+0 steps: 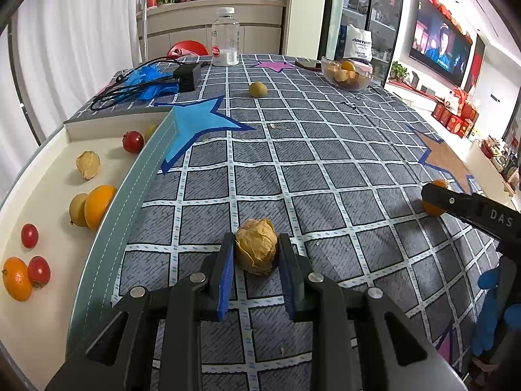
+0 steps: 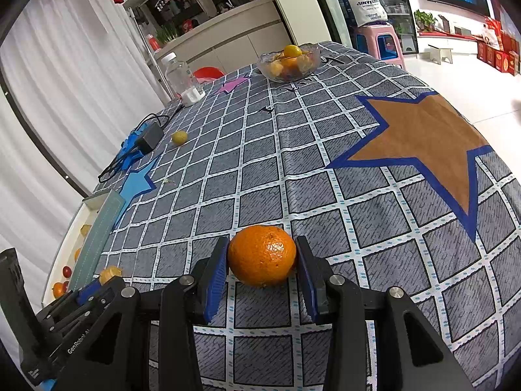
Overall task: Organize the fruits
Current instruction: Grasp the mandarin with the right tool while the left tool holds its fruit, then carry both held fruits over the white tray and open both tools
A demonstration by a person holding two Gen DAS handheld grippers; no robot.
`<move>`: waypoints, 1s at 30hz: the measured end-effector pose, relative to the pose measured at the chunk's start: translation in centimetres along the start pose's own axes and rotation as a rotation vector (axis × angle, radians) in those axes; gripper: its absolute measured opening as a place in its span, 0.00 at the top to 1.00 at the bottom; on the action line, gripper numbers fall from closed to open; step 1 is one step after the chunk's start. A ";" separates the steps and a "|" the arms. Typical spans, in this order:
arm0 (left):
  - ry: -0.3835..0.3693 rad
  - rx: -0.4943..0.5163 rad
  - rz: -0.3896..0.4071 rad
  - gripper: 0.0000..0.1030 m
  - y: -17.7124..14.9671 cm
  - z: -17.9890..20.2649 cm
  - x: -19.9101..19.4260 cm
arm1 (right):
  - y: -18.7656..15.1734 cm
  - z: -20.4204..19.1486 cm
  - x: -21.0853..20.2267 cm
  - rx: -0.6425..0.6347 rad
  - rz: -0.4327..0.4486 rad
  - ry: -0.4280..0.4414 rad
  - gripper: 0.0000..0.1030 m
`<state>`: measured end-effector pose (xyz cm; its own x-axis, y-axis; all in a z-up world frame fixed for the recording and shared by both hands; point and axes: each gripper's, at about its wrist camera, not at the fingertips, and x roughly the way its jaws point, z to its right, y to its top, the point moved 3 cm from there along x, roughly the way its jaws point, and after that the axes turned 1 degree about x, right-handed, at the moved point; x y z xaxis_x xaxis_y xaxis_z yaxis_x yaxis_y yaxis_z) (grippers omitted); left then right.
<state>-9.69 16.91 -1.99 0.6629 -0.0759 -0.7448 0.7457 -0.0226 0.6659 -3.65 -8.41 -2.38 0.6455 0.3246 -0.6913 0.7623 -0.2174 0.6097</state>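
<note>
While left tongs [image 1: 256,254] pinch husked fruit [image 1: 256,246], right tongs [image 2: 262,257] (own view) pinch tangerine [image 2: 262,255].

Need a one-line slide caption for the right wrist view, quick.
Right gripper closes its blue pads around a mandarin on the checked tablecloth, glass fruit bowl at the far end.

Ahead of me a table [image 1: 325,169] w/ a grey grid cloth [image 2: 260,176] and star patches. Behind it, a cream counter [image 1: 215,16] w/ plants on top, and a red chair [image 1: 188,49] tucked at the far edge. White curtains [image 1: 75,49] cover the left wall (daylight comes through them). To my right, a wall TV [image 1: 439,49] is on, above a low white unit [image 1: 420,93] w/ red boxes [image 1: 456,119]. Glass shelving [image 1: 368,9] stands btwn counter and TV; the pink stool [image 2: 379,40] sits on glossy white floor [image 2: 472,88].
</note>
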 end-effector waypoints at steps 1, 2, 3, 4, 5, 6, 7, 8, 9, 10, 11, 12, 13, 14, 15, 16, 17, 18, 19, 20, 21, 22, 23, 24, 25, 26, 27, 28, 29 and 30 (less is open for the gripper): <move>0.001 0.000 0.000 0.73 0.0 0.0 0.0 | 0.0 -0.1 0.0 0.000 0.000 -0.001 0.60; 0.000 0.000 0.000 0.73 0.0 0.0 0.0 | 0.0 0.0 0.0 0.000 0.000 0.000 0.60; 0.000 0.000 0.000 0.73 0.0 0.0 0.0 | 0.0 0.0 0.0 0.000 0.000 -0.001 0.60; 0.000 0.000 0.000 0.73 0.0 0.0 0.0 | 0.0 -0.1 0.0 -0.001 0.000 -0.002 0.60; 0.000 0.000 0.000 0.73 0.0 0.0 0.0 | -0.1 0.0 0.0 -0.001 0.000 -0.002 0.60; 0.001 0.000 0.000 0.73 0.0 0.0 0.0 | 0.0 0.0 0.0 0.000 0.000 -0.002 0.60; 0.001 0.000 0.000 0.73 0.0 -0.1 0.0 | 0.0 -0.1 0.0 0.000 0.000 -0.001 0.60; 0.001 0.000 0.000 0.73 0.0 -0.1 0.0 | 0.0 -0.1 0.0 -0.001 0.000 -0.002 0.60; 0.000 0.000 0.000 0.73 0.0 -0.1 0.0 | 0.0 -0.1 0.0 -0.001 0.000 -0.003 0.60; 0.000 0.000 0.000 0.73 0.0 -0.1 0.0 | 0.0 -0.1 0.0 -0.001 0.000 -0.003 0.60; -0.001 -0.001 0.000 0.73 0.0 -0.1 0.0 | 0.0 -0.1 0.0 -0.001 0.000 -0.004 0.60; -0.001 -0.002 0.000 0.73 0.0 -0.1 0.0 | 0.0 -0.1 0.0 -0.003 -0.001 -0.006 0.60; -0.001 -0.002 0.000 0.73 0.0 -0.1 0.0 | 0.0 -0.2 0.0 -0.005 -0.001 -0.007 0.60; -0.004 -0.004 0.002 0.73 0.0 -0.1 0.0 | -0.1 -0.1 0.1 -0.007 -0.002 -0.007 0.60; -0.008 -0.008 0.002 0.73 0.0 0.0 0.0 | -0.1 -0.2 0.1 -0.016 -0.006 -0.008 0.60; -0.016 -0.010 0.001 0.73 0.0 0.0 -0.1 | -0.1 -0.2 0.2 -0.029 -0.011 -0.015 0.60; -0.026 -0.013 -0.001 0.73 0.0 0.0 -0.1 | -0.2 -0.4 0.2 -0.045 -0.021 -0.026 0.60; -0.042 -0.023 -0.006 0.73 0.0 -0.1 -0.3 | -0.2 -0.5 0.2 -0.052 -0.029 -0.031 0.60; -0.070 -0.039 -0.012 0.73 0.0 -0.2 -0.5 | -0.2 -0.7 0.1 -0.056 -0.046 -0.021 0.60; -0.100 -0.051 -0.010 0.73 0.1 -0.3 -1.0 | -0.2 -0.9 0.0 -0.054 -0.053 -0.010 0.60; -0.107 -0.050 0.003 0.73 0.3 -0.3 -1.7 | -0.2 -1.1 -0.2 -0.050 -0.062 0.006 0.60; -0.102 -0.043 0.016 0.73 0.5 -0.4 -2.2 | -0.1 -1.4 -0.4 -0.050 -0.067 0.015 0.60; -0.092 -0.030 0.037 0.73 0.8 -0.4 -3.1 | 0.0 -1.7 -0.6 -0.053 -0.071 0.020 0.60; -0.090 -0.026 0.047 0.73 1.0 -0.6 -3.7 | 0.2 -2.1 -0.7 -0.057 -0.073 0.023 0.60; -0.088 -0.023 0.059 0.73 1.3 -0.8 -4.3 | 0.3 -2.6 -0.9 -0.066 -0.076 0.026 0.60; -0.087 -0.023 0.070 0.73 1.7 -1.2 -5.0 | 0.5 -3.2 -1.1 -0.076 -0.079 0.030 0.60; -0.085 -0.025 0.078 0.73 1.9 -1.6 -5.5 | 0.6 -3.8 -1.4 -0.084 -0.080 0.035 0.60; -0.078 -0.028 0.086 0.73 2.2 -2.2 -6.2 | 0.7 -4.3 -1.5 -0.090 -0.082 0.041 0.60; -0.071 -0.030 0.090 0.73 2.4 -2.8 -6.5 | 0.8 -4.9 -1.6 -0.096 -0.084 0.048 0.60; -0.061 -0.032 0.092 0.73 2.6 -3.7 -6.7 | 0.9 -5.7 -1.5 -0.101 -0.088 0.058 0.60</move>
<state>-11.95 21.05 4.55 0.7238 -0.1366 -0.6763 0.6846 0.0194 0.7287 -4.23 -3.85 1.40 0.5699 0.3916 -0.7224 0.8055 -0.0924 0.5854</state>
